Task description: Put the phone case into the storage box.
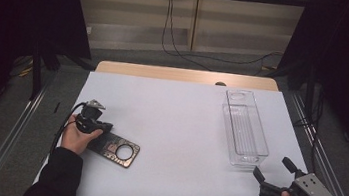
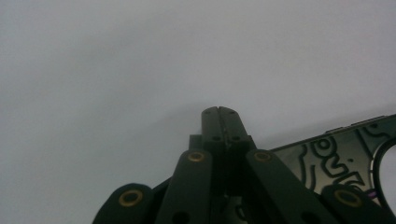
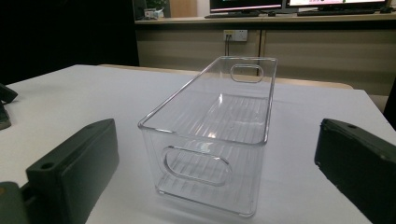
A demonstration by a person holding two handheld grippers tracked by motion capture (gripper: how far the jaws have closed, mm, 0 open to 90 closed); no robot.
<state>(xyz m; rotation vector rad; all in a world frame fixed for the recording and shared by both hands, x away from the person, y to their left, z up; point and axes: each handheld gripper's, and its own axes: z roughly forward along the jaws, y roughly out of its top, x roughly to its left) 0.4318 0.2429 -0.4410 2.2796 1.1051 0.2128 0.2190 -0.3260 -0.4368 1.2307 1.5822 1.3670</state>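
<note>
A flat dark plate (image 1: 117,147) with a round hole lies on the white table (image 1: 179,129), well apart from the clear bin (image 1: 245,129). The left gripper (image 1: 103,127), jaws closed and empty, is rested at the plate's edge. The right gripper (image 1: 273,173) is held open, empty, facing the bin. The plate is judged stiff, thin and light, best pinched by an edge.

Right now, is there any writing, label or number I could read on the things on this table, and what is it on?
Flat dark rectangular plate with a round hole: pale outlined lettering beside the shut left gripper, cut off and too blurred to read.
Clear plastic bin with handle cut-outs: no text.
</note>
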